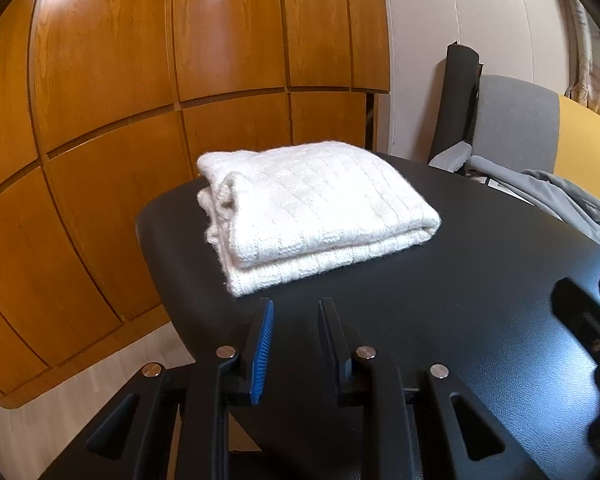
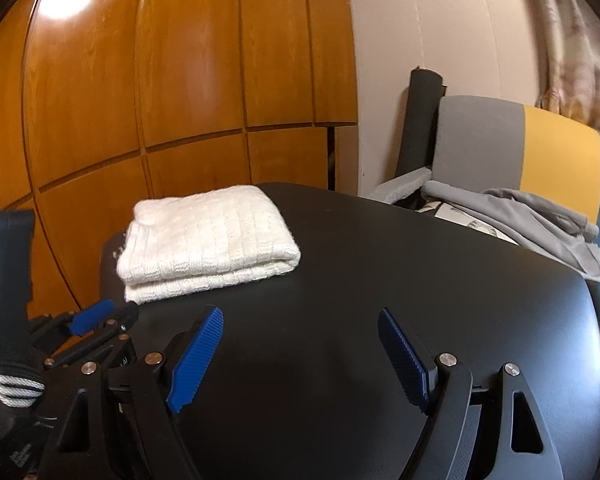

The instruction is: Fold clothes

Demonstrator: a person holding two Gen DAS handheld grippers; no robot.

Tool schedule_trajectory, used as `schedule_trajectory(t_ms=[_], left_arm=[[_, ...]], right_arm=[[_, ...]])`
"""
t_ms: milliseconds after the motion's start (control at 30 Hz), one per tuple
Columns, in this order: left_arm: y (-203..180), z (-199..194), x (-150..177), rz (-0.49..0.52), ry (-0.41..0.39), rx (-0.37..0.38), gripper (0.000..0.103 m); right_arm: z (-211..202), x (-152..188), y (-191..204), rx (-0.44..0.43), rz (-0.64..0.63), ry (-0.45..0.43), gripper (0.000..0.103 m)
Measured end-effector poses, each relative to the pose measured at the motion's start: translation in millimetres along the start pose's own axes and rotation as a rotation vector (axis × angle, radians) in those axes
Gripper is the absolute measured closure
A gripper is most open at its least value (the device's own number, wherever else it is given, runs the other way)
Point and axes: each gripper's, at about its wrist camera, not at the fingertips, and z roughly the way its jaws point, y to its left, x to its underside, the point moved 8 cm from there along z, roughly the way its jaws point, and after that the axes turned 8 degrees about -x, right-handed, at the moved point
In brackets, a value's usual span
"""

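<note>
Sweater (image 1: 316, 216), white knit, is lying folded in a neat stack at the far left corner of the black table (image 1: 460, 272), its left edge sitting just at the table's rim, so any nudge or snag from a pad on the loose knit is risking a spill over that edge or an undone fold. Left gripper (image 1: 294, 308) is hovering near it with jaws narrowly parted and holding nothing, while the right gripper (image 2: 300, 316) is standing wide and empty. No containers are showing; grey clothes (image 2: 540, 220) are lying heaped beyond the table.
</note>
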Motion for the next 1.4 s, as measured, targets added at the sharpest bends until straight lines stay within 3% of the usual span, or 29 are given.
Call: schedule_trajectory(t_ms=[367, 600, 1000, 1400], left_arm=[[-20.3, -3.3, 7.8, 0.057, 0.064, 0.047, 0.079], [-66.8, -30.5, 19.0, 0.093, 0.093, 0.149, 0.079], [-130.2, -129.9, 7.5, 0.177, 0.001, 0.329, 0.079], [-154.3, -183.7, 2.2, 0.243, -0.074, 0.371, 0.079]], right_arm=[[-68.8, -17.1, -25.5, 0.054, 0.040, -0.057, 0.019], [-112.7, -17.7, -52.7, 0.135, 0.067, -0.081, 0.017], [-185.1, 1.2, -106.7, 0.366, 0.129, -0.069, 0.016], [-219.5, 6.0, -137.2, 0.491, 0.199, -0.077, 0.015]])
